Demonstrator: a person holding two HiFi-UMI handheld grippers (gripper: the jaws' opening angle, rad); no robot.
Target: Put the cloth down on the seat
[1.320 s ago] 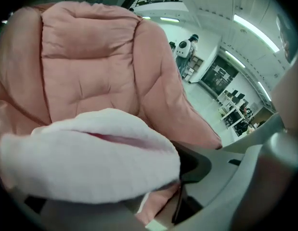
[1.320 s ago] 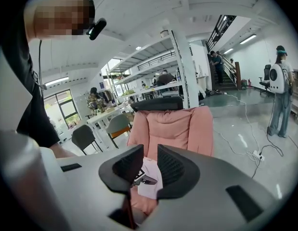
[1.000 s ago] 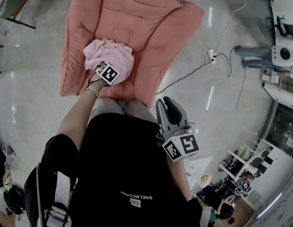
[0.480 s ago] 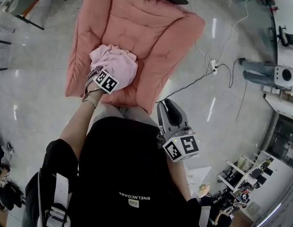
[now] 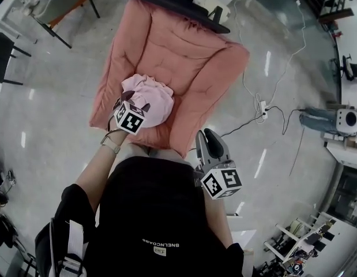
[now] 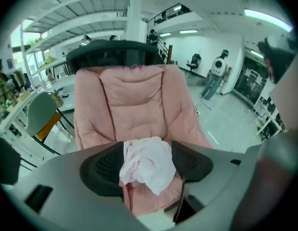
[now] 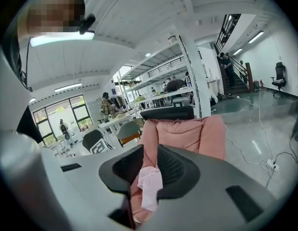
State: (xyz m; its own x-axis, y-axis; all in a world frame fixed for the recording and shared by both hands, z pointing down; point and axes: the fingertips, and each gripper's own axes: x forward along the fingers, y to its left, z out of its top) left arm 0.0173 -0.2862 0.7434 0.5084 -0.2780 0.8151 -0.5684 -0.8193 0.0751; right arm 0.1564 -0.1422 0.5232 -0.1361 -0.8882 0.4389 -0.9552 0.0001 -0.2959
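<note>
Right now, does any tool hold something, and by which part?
The left tool pinches the cloth by a bunched fold; the right tool is empty.

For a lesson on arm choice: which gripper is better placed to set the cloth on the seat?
Left. The left gripper holds the pink cloth over the armchair seat; the right gripper is empty, back beside the person's legs, off the chair.

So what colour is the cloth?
The cloth is pale pink; left gripper view shows it best.

A big open-plan office or lab: rows of desks (image 7: 161, 95), office chairs (image 7: 279, 76), a mezzanine (image 7: 158, 64), stairs (image 7: 231, 32), polished floor (image 5: 45, 126)
</note>
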